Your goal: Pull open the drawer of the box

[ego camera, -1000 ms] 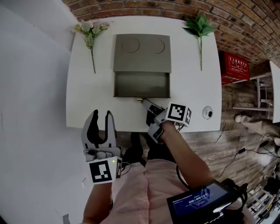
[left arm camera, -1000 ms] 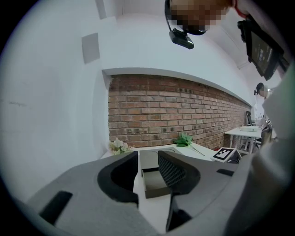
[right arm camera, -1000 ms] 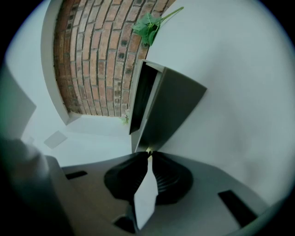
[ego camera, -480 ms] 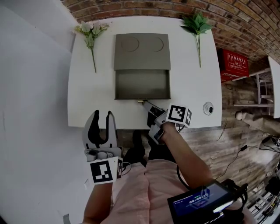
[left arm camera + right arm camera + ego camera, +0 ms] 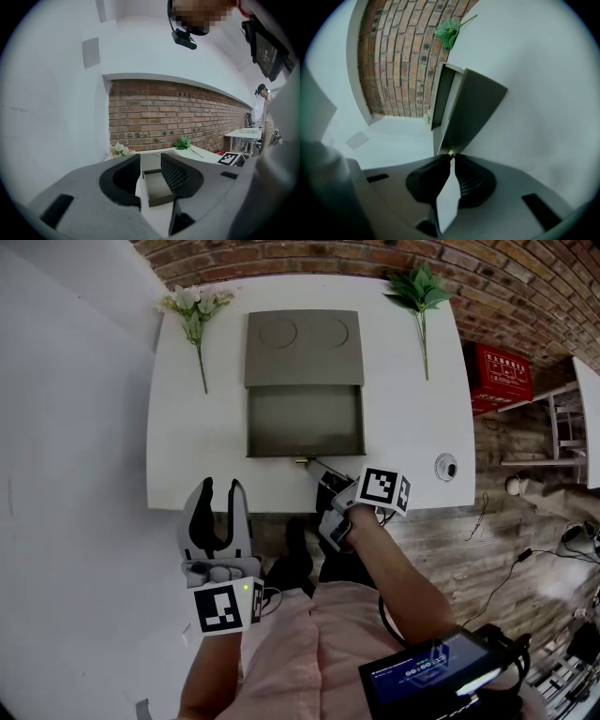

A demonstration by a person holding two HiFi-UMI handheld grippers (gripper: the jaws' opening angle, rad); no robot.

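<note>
a white table (image 5: 187,446) is seen from above, with the grey box (image 5: 302,348) set at its far middle, between a white flower sprig (image 5: 195,310) and a green sprig (image 5: 420,287). the drawer (image 5: 305,423) is drawn well out of the box toward the near edge of the table, and its bare inside is shown. the left gripper (image 5: 217,486) is held off the near left corner of the table, well apart from the box, with its jaws apart and nothing between them (the drawer is only seen far beyond the gap). the right gripper (image 5: 312,466) is clamped on the small brass knob (image 5: 302,461) at the middle of the drawer's front, its jaws nearly together on it.

the pull itself is judged to be in hand and close to done. a further straight draw toward the near edge would be called for if more opening is wanted, with the clamp kept on so small a knob; after that the knob would be let go.

against the earlier frame, slightly more of the drawer's inside is exposed, and the right gripper is found a little nearer the table edge. the left gripper is unchanged.
</note>
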